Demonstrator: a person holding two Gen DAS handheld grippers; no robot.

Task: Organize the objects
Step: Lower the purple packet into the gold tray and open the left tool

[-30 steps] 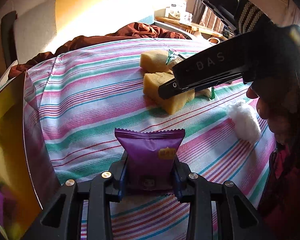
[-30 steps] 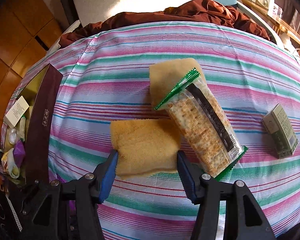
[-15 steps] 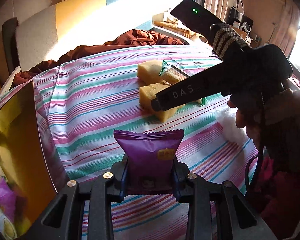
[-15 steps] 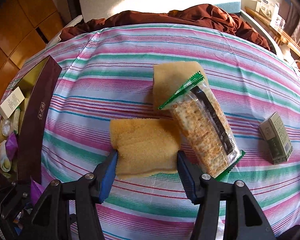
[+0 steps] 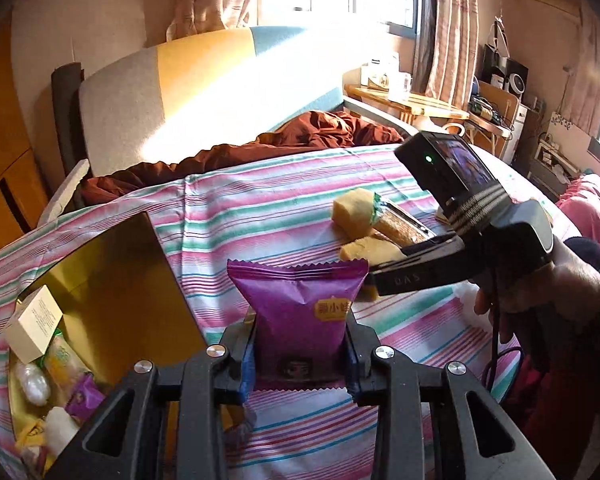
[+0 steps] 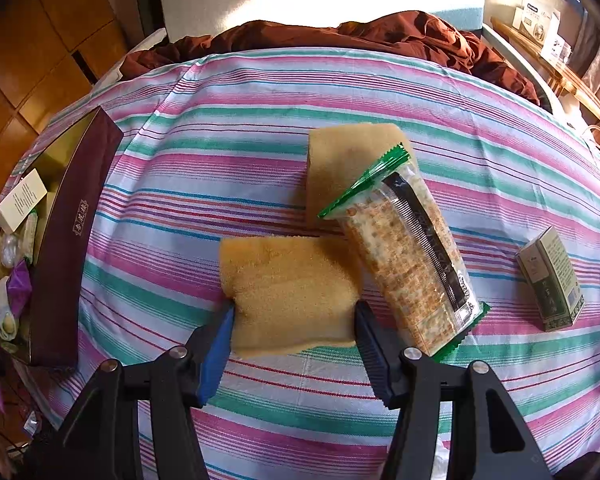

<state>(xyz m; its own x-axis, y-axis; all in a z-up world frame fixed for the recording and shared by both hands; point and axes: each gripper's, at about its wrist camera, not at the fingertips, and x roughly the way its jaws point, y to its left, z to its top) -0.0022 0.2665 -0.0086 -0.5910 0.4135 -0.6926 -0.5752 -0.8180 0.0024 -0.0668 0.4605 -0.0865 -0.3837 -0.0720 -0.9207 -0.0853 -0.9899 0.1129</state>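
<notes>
My left gripper is shut on a purple snack packet, which stands upright between the pads, lifted above the striped cloth. To its left lies an open gold-lined box with several small snacks and a white carton inside. My right gripper points steeply down, its pads pressed against both sides of a yellow sponge that rests on the cloth. A second yellow sponge lies behind it. Leaning over that one is a green-edged cracker packet.
A small green carton lies at the right of the cloth. The dark maroon box wall stands at the left. A brown blanket is bunched at the far edge. A white wad sits near the person's hand holding the right gripper.
My left gripper has risen with the purple packet, and the open box's inside has come into view at the left. The right gripper has stayed on the yellow sponge.
</notes>
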